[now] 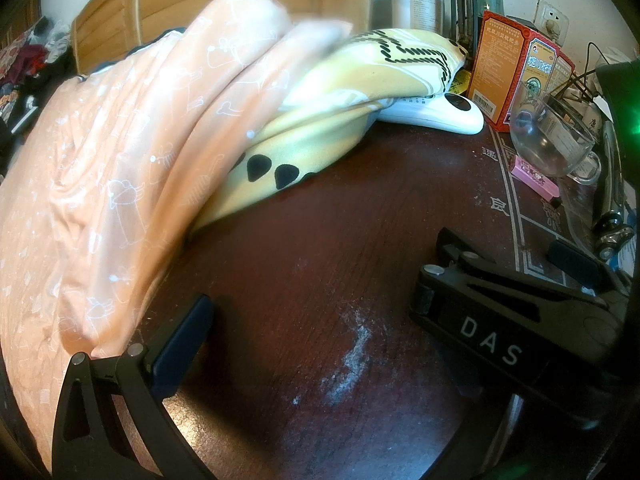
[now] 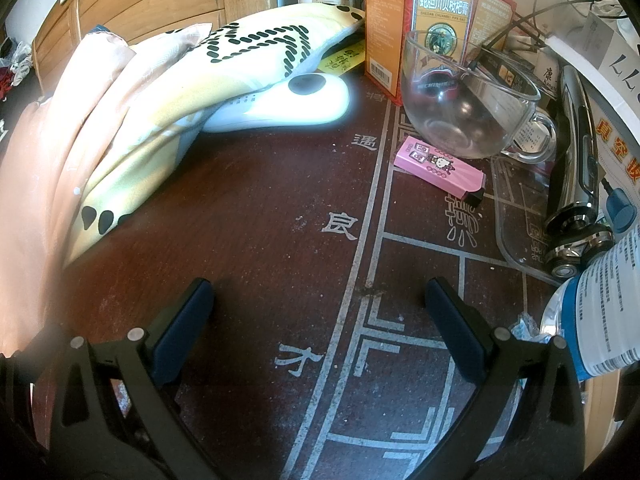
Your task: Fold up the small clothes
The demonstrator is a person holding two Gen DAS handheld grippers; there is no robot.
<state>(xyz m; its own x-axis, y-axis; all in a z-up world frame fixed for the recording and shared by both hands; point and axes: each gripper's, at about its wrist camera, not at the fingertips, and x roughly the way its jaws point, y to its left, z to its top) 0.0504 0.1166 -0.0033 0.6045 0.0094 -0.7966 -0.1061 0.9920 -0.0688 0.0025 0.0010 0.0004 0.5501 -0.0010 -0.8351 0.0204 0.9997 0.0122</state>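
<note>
The peach printed garment [image 1: 120,152] lies heaped across the left of the frame on the dark wooden table [image 1: 320,260], a yellow garment with black dots [image 1: 320,120] tucked beside it at centre. The left gripper [image 1: 316,292] gapes wide, holding nothing. The right gripper [image 2: 320,304] hangs equally spread and empty, lower centre, near a glass cup [image 2: 460,100] at upper right.

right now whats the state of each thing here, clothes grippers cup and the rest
peach garment: crumpled, unfolded, draped over the table edge
yellow garment: bunched, partly over the white device
left gripper: open, empty
right gripper: open, empty, above the table
glass cup: upright, empty
pink box: lying flat
red box: standing upright
</note>
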